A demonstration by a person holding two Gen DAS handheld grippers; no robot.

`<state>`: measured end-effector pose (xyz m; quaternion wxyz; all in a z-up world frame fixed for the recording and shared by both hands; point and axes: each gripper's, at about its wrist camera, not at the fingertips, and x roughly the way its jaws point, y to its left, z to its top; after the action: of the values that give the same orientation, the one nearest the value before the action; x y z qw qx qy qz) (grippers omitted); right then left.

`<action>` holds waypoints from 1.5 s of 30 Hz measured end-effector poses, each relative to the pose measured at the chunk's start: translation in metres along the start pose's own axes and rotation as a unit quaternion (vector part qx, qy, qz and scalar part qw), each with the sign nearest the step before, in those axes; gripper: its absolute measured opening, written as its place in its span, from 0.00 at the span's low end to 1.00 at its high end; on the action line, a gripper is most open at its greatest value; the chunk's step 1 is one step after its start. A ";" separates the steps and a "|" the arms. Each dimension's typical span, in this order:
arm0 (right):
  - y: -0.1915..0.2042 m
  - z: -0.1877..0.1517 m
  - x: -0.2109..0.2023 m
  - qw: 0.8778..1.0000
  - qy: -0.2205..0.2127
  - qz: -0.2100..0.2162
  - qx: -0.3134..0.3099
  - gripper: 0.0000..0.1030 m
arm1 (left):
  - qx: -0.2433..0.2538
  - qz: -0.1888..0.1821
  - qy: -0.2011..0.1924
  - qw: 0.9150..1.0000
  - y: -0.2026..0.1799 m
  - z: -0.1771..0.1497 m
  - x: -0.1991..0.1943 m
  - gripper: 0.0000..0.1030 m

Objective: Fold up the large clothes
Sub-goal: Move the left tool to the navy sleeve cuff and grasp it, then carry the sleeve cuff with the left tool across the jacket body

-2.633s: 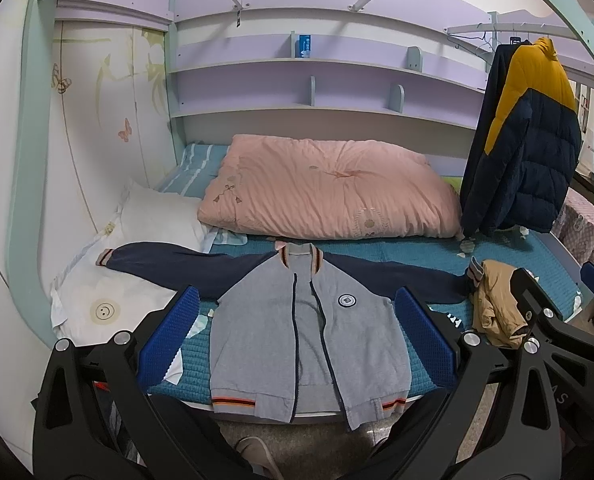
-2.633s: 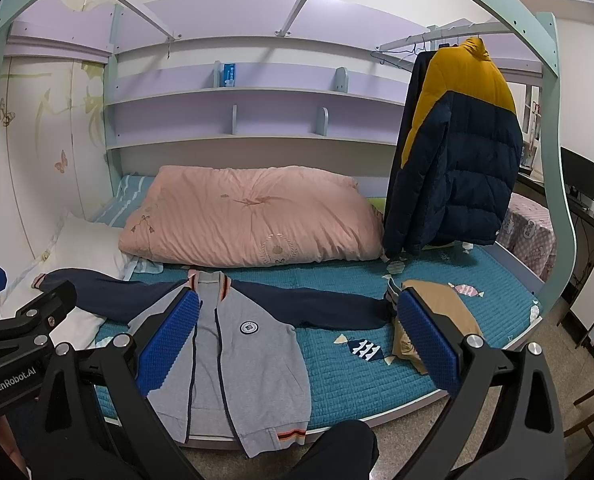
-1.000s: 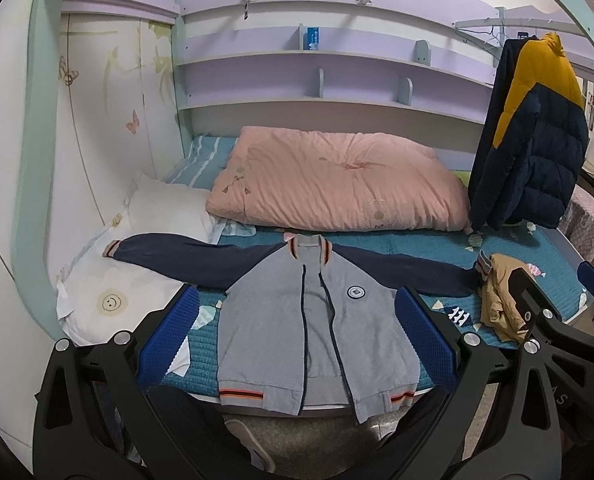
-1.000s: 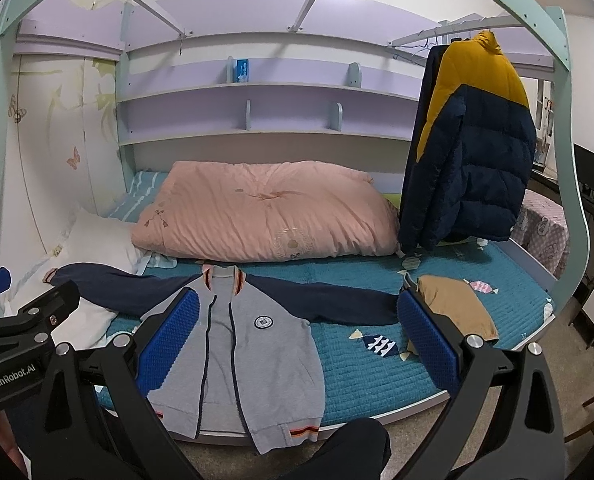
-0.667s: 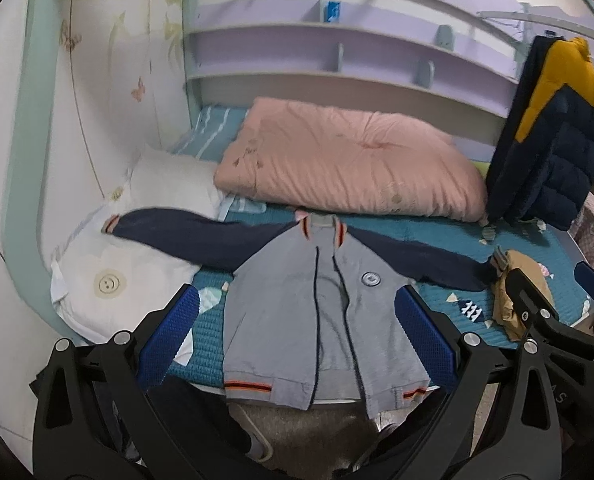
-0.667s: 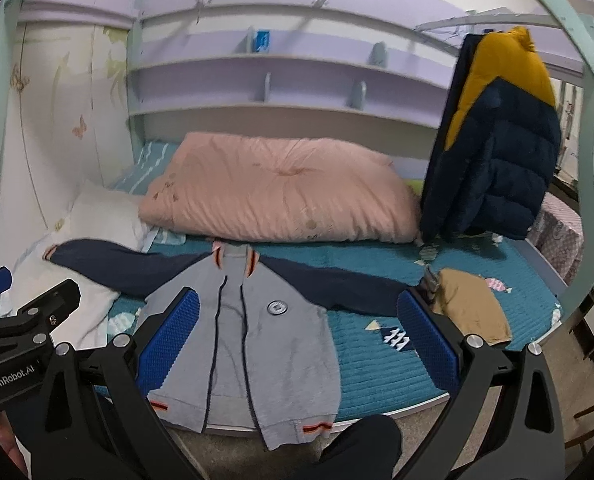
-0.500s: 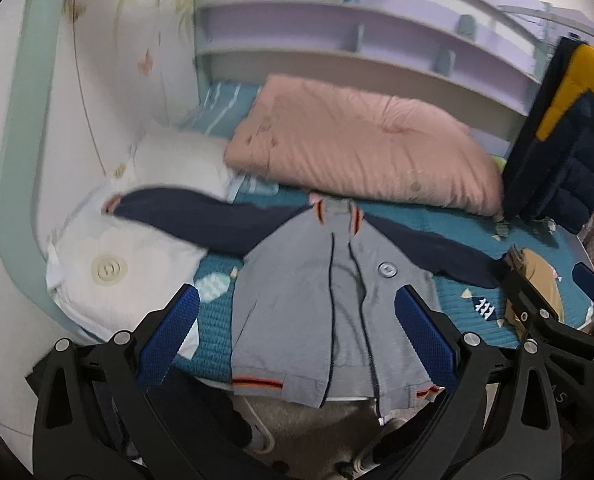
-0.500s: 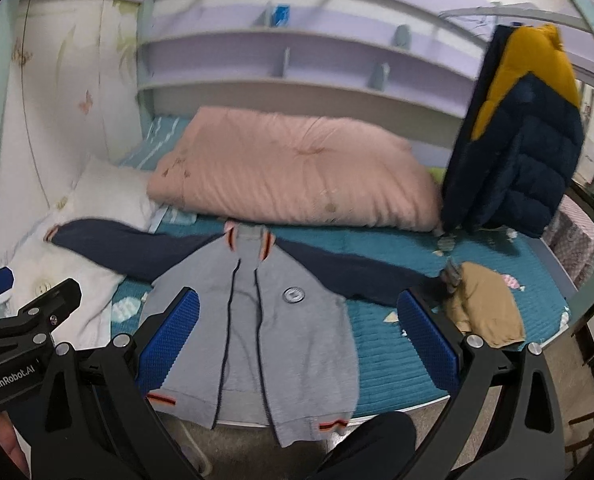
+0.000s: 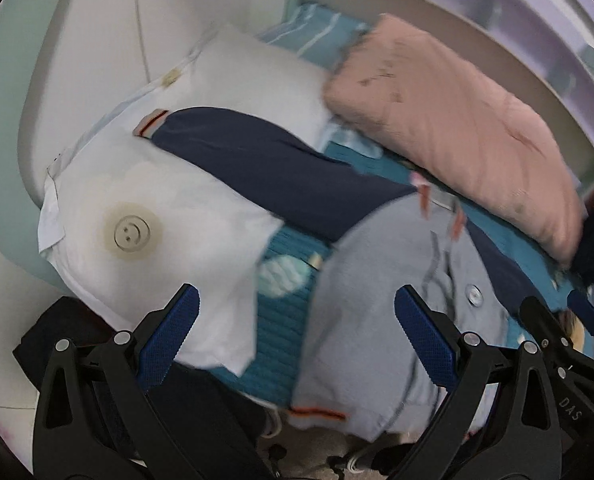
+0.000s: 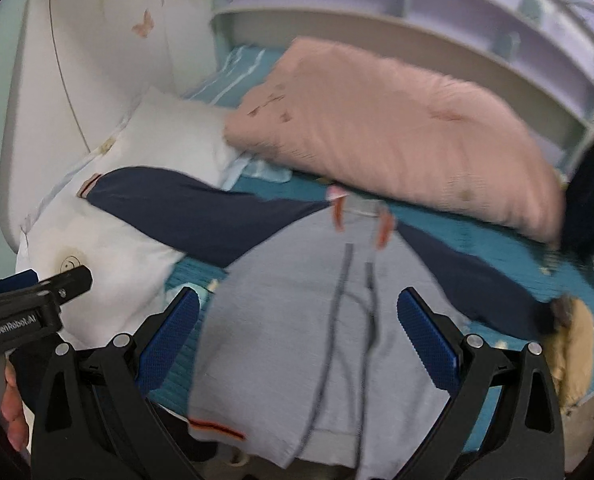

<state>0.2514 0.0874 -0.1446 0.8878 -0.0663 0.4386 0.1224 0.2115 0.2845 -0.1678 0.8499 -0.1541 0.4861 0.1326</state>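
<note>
Above the near edge of the bed: left gripper, jaws spread wide, blue pads apart, nothing held or touched; below it, the white pillow and teal bedspread. Right gripper, jaws likewise spread wide, empty, poised over the body of the jacket without contact.

Jacket: grey body, navy sleeves, orange-striped collar and hem, open zip. Laid flat, front up, across the bedspread, hem at the near bed edge. One sleeve stretches left over the white pillow, cuff resting on it; the other sleeve runs right toward a tan garment at the bed's right side.

Change since half a second ago: both cameras have dropped closer to the bed and tilted down and leftward; the jacket and pillow fill far more of each view, the upper shelving is mostly out of frame, and both views are motion-blurred. Jaw spread is unchanged. Jacket lies as it did.

Surface and room, left to right: pale wall with butterfly motifs; white pillow with a smiley mark; pink quilt bunched behind the jacket collar; lilac shelves along the back; dark puffer coat at the right edge, partly cut off. A hand grips the left gripper's handle, lower left of the right wrist view.
</note>
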 end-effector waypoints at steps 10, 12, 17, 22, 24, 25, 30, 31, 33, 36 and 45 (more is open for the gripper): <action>0.035 0.079 0.125 0.998 0.055 0.033 -0.001 0.93 | -0.054 0.046 0.034 0.997 0.078 0.102 0.097 0.95; 0.038 0.091 0.147 0.997 0.067 0.043 0.003 0.92 | -0.066 0.045 0.036 0.996 0.090 0.116 0.111 0.95; 0.042 0.108 0.195 0.993 0.103 0.060 0.014 0.72 | -0.097 0.022 0.048 0.994 0.123 0.146 0.148 0.95; 0.042 0.107 0.248 0.981 0.164 0.093 0.035 0.38 | -0.126 0.013 0.055 0.990 0.151 0.162 0.174 0.95; 0.038 0.102 0.274 0.972 0.196 0.111 0.061 0.36 | -0.146 0.001 0.062 0.987 0.164 0.165 0.184 0.95; 0.036 0.100 0.285 0.969 0.209 0.113 0.070 0.36 | -0.156 -0.001 0.066 0.985 0.170 0.166 0.188 0.95; 0.025 0.084 0.338 0.954 0.265 0.099 0.097 0.24 | -0.230 -0.037 0.080 0.969 0.204 0.165 0.207 0.95; 0.025 0.082 0.344 0.952 0.271 0.097 0.102 0.24 | -0.235 -0.042 0.079 0.968 0.208 0.166 0.210 0.95; 0.023 0.072 0.359 0.947 0.280 0.104 0.115 0.23 | -0.256 -0.046 0.079 0.962 0.218 0.168 0.218 0.95; 0.020 0.053 0.383 0.943 0.290 0.105 0.126 0.21 | -0.279 -0.060 0.077 0.955 0.230 0.173 0.228 0.95; 0.027 0.049 0.391 0.949 0.278 0.099 0.109 0.21 | -0.300 -0.032 0.081 0.950 0.252 0.184 0.247 0.33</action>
<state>0.5104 0.1863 -0.4256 0.7161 0.0433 0.6828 0.1384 0.3826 0.6065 -0.3270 0.7260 -0.4274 0.4863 0.2321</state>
